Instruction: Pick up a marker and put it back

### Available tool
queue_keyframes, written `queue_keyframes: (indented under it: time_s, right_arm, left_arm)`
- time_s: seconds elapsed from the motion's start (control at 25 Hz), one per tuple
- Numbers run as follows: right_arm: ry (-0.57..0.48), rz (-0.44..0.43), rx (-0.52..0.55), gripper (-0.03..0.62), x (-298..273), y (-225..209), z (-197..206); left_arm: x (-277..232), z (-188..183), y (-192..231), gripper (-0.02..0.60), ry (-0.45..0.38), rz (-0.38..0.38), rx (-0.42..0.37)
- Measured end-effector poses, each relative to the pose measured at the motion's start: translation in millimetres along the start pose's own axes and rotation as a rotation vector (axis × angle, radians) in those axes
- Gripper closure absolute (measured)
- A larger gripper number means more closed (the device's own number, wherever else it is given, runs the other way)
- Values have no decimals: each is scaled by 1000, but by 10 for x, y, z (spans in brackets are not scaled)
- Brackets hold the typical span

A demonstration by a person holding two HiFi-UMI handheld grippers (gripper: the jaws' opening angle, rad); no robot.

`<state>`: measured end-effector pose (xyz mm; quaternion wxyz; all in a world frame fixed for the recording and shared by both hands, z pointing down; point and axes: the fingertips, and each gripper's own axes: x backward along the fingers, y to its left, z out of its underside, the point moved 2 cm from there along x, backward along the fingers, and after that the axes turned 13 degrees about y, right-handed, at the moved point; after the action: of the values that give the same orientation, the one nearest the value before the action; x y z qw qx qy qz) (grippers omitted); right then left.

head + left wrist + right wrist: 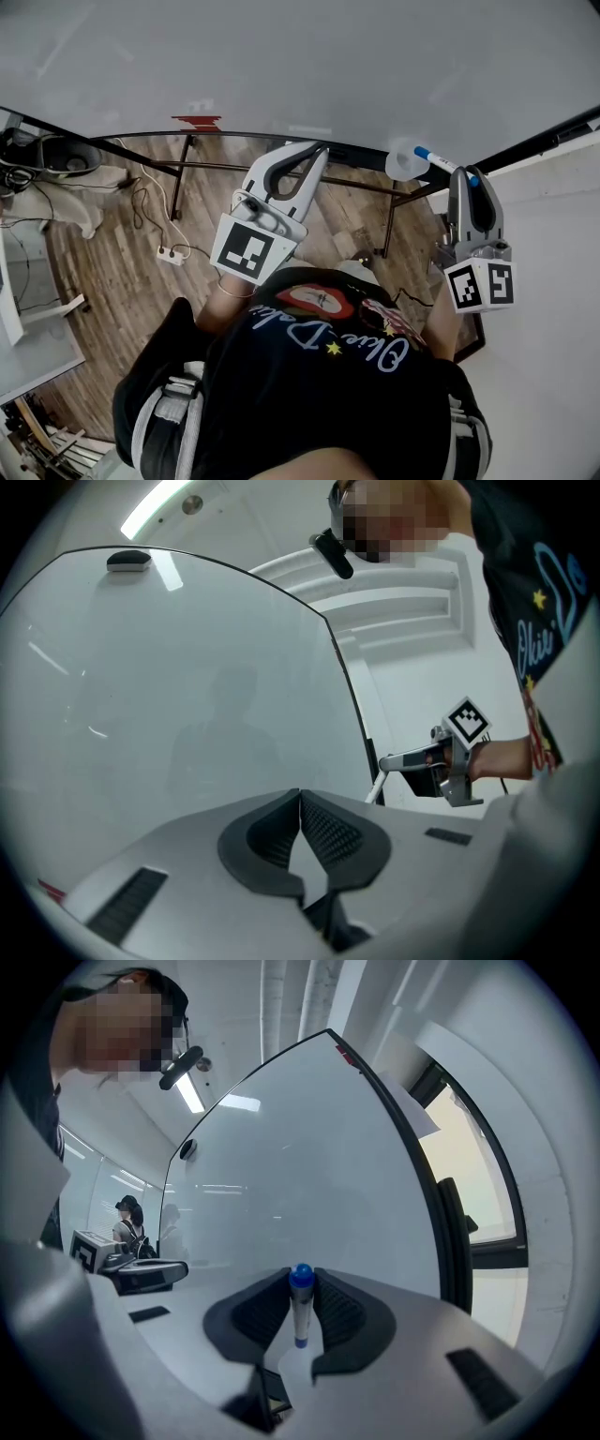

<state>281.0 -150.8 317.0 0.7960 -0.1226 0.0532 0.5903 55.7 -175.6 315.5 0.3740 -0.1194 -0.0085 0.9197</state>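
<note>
Before the whiteboard [281, 66], near its lower right corner, my right gripper [466, 180] grips a blue-capped marker [439, 159]. The jaws stand partly closed, and the ribbed pads [342, 1312] press both sides of the white barrel. The blue cap juts past the fingertips toward the board. My left gripper [314, 152] hangs level at the board's lower edge with its jaws drawn together, tips meeting, nothing between them. I judge the marker light, stiff and smooth-skinned, likely to swivel or slide in a loose pinch. The surest hold is across the mid-barrel, clear of the cap, which might pull off.
</note>
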Motion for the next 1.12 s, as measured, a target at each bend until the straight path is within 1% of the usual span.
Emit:
queue_keyframes:
  time_s: [0.16, 0.56, 1.12]
  right_arm:
    - [28, -12, 5, 520, -153, -33, 105]
    - [111, -26, 6, 520, -305, -57, 304]
    - [172, -32, 13, 520, -452, -35, 575]
  left_arm:
    - [-30, 53, 61, 578, 8, -21, 4]
    - [20, 38, 92, 578, 15, -49, 10]
    - [71, 56, 113, 578, 18, -60, 8]
